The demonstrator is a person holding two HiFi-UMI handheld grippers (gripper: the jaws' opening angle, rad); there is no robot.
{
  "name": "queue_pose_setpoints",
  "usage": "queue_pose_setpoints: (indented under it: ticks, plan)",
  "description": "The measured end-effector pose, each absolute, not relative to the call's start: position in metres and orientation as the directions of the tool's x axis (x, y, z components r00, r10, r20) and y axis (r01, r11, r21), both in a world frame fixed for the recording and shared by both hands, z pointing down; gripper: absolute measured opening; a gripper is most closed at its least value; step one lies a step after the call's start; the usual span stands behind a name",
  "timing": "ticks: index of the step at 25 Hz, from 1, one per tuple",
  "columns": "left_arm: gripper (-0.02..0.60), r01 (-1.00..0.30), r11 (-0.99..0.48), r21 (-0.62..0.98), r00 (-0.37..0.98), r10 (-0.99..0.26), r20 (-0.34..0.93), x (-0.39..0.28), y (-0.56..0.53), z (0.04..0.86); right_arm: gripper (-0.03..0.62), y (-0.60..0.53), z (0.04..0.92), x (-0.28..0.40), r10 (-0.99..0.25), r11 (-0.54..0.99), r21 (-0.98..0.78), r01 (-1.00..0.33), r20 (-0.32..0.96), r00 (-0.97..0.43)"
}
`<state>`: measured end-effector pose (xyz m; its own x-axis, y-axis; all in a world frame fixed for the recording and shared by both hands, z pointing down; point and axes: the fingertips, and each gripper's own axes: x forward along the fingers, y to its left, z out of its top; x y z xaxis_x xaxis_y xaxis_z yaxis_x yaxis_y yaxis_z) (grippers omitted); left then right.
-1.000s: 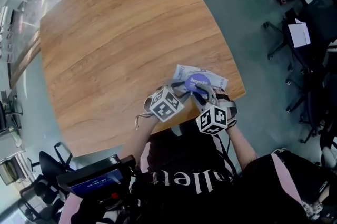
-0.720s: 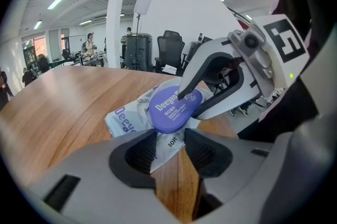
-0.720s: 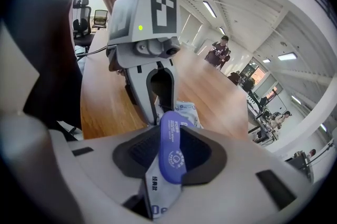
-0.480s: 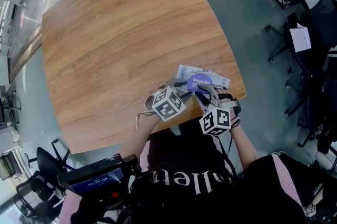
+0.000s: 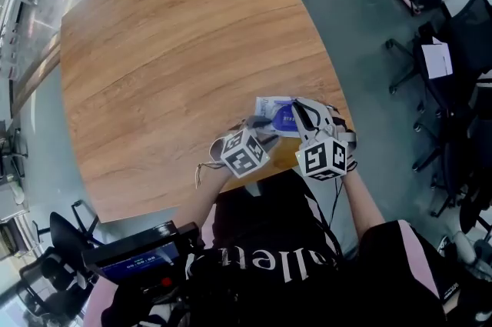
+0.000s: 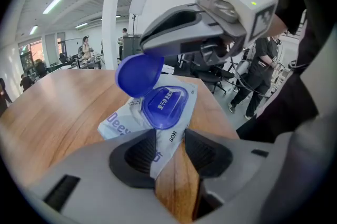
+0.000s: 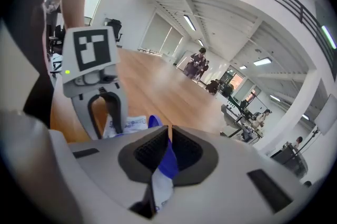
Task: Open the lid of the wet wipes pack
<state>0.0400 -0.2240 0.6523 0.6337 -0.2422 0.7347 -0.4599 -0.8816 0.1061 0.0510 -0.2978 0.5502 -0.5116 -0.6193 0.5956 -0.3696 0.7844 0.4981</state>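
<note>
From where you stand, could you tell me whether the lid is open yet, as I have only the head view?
Observer: Yes, the left gripper view shows the blue lid flipped up off the wet wipes pack.
Operator: Thank you; what holds it up?
Observer: The right gripper; its jaws are closing with the lid's edge between them.
Operator: Is the pack steadied?
Observer: The left gripper pinches its near corner.
</note>
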Motion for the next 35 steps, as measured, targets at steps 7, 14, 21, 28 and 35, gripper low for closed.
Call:
queue_pose_setpoints:
  ticks: [7,14,21,28,35]
  plan:
    - [0.175,-0.466,-0.878,0.108,0.634,-0.246,0.733,0.044,-0.225,0.653,0.031,-0.363,0.574,0.053,-0.599,0.797,0.426,-0.429,0.656,-0.46]
    - [0.173,-0.471,-0.877,0.1,0.632,-0.256,0.731,0.042,-0.226,0.653,0.031,-0.377,0.617,0.062,-0.554,0.796,0.334,-0.505,0.739,-0.384]
    - [0.173,-0.471,-0.876,0.101,0.634,-0.257,0.729,0.039,-0.226,0.652,0.032,-0.368,0.586,0.062,-0.603,0.749,0.303,-0.589,0.681,-0.416]
    - [0.175,-0.518,-0.843,0.147,0.658,-0.282,0.698,0.037,-0.228,0.65,0.032,-0.316,0.563,0.086,-0.66,0.613,0.128,-0.779,0.625,-0.417]
    - [0.175,-0.549,-0.821,0.158,0.698,-0.345,0.628,0.028,-0.213,0.611,0.032,-0.244,0.565,0.101,-0.658,0.532,0.025,-0.847,0.641,-0.394]
